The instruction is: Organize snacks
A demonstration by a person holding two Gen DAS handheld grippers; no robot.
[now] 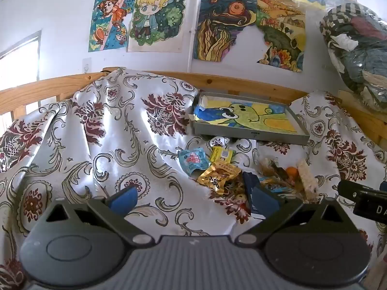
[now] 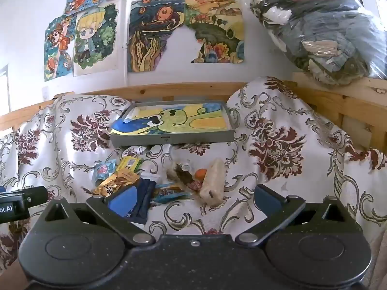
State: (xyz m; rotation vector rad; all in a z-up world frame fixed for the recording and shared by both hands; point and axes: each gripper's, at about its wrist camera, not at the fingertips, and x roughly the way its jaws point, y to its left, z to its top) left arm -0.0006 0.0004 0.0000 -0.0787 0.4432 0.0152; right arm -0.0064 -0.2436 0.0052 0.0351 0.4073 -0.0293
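The left gripper is spread wide with nothing between its blue pads, hovering low over the patterned cloth, its right pad at the near edge of the snack pile. The right gripper is likewise wide open and empty, and it frames the heap more squarely. Both seem poised for a first pick, since no snack is lifted yet.

The snacks lie in a loose heap in a dip of the cloth, just in front of the grey tray, which looks like the intended destination. Its floor is lined with a cartoon drawing and holds no snacks so far.

The heap mixes a gold foil packet, a pale blue pouch, a yellow-green packet, a dark blue wrapper, a long pale rice bar and something small and orange. They overlap, so a crinkly wrapper may drag its neighbour.
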